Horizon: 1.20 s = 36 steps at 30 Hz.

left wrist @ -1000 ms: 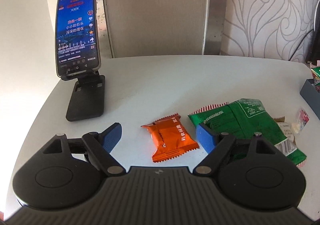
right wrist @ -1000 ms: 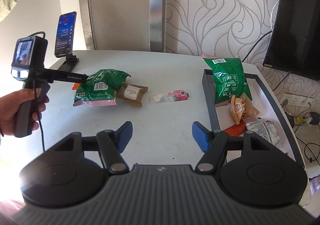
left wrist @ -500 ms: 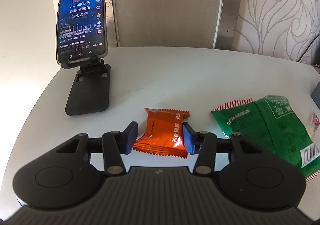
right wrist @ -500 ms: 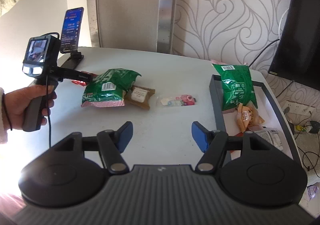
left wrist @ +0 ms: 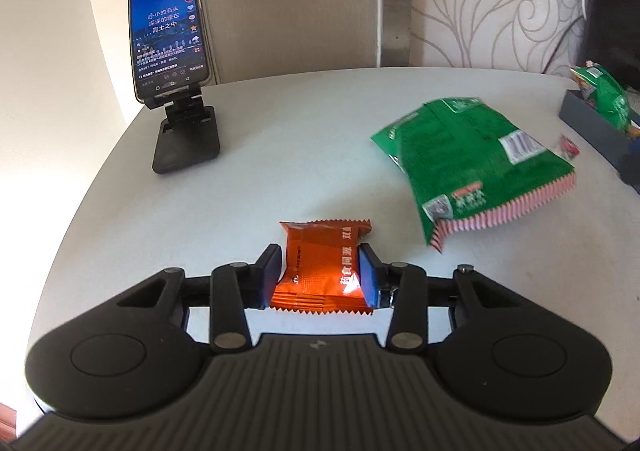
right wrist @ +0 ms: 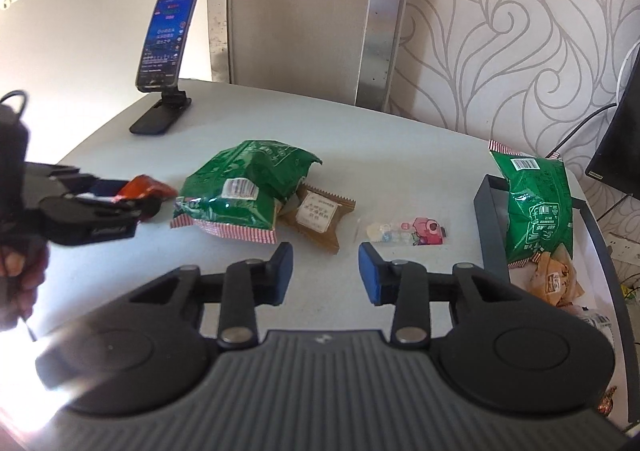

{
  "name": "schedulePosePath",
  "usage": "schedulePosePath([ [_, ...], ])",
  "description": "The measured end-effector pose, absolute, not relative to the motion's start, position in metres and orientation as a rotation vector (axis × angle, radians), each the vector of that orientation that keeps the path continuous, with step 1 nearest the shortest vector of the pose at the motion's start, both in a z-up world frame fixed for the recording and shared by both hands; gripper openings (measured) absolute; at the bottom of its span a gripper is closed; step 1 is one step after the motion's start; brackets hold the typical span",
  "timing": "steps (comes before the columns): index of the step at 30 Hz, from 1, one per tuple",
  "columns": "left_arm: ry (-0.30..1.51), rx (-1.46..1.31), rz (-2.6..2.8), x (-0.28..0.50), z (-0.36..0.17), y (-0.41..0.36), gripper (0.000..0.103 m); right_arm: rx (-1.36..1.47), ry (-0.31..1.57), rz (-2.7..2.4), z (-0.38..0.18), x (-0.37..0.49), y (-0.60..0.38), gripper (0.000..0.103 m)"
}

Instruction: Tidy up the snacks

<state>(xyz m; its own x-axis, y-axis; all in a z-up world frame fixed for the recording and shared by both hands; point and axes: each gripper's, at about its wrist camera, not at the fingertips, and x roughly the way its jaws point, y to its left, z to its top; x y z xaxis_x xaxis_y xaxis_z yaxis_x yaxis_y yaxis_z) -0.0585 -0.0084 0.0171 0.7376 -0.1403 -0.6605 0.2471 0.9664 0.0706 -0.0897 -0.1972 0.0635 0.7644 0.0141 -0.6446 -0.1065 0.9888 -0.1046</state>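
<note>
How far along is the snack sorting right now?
Done: a green bag and a few small packets sit in the dark tray. In hand: the left gripper has just closed on the orange packet. Left: another green bag, the brown packet and the pink candy packet lie on the table; the right gripper holds nothing.

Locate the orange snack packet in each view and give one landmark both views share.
Left wrist: the orange packet sits low in the centre, clamped between the left gripper pads, whose jaws have just been closing.
Right wrist: the same packet is at the left edge, partly hidden by the left gripper, left of the green bag.
Shared landmark: the phone on its stand, at the table's far left corner.
</note>
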Motion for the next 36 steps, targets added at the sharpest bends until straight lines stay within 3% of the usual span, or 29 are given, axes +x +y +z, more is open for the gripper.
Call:
schedulePosePath([
  [14,0.706,0.199,-0.302,-0.123,0.016,-0.037,0.047,0.148,0.790,0.042,0.031,-0.007,-0.206,0.039],
  [24,0.708,0.201,-0.272,-0.128,0.017,-0.044,0.048,0.044,0.788,0.076,0.023,0.007,-0.194,0.039],
  [30,0.713,0.195,-0.253,-0.126,0.017,-0.046,0.050,0.055,0.818,0.051,0.025,0.012,-0.193,0.043],
  [32,0.711,0.200,-0.247,-0.127,0.017,-0.046,0.051,0.046,0.838,0.047,0.023,0.015,-0.193,0.050],
  [36,0.709,0.202,-0.214,-0.128,0.016,-0.046,0.065,0.080,0.871,0.061,0.016,0.017,-0.194,0.051],
])
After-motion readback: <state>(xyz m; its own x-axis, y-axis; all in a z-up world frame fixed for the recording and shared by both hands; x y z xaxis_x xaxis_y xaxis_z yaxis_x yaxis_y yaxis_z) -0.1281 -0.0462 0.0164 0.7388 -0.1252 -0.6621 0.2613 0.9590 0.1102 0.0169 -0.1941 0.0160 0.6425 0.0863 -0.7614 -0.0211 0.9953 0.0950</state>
